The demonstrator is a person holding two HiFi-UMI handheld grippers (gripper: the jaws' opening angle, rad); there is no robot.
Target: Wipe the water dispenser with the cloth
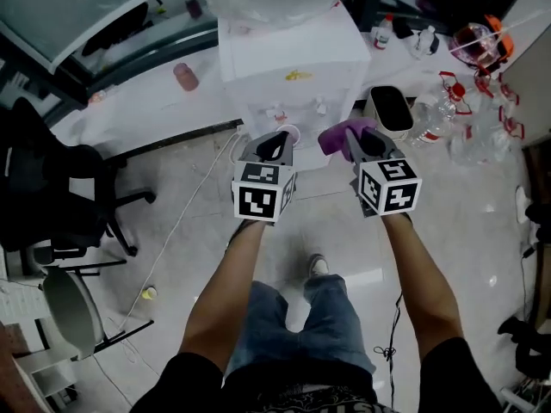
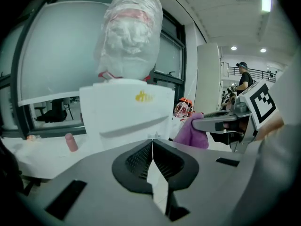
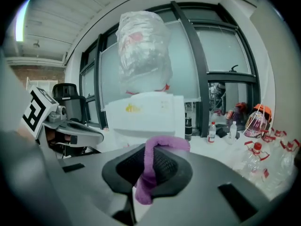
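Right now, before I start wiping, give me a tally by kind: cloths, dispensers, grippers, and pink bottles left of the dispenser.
Cloths: 1, purple fabric cloth
Dispensers: 1, white boxy water dispenser
Grippers: 2 (left gripper shut, empty; right gripper shut on the cloth)
Pink bottles: 1, small pink bottle
Total: 5

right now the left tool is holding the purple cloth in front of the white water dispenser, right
No: the right tool holds the purple cloth in front of the white water dispenser, as the right gripper view shows.
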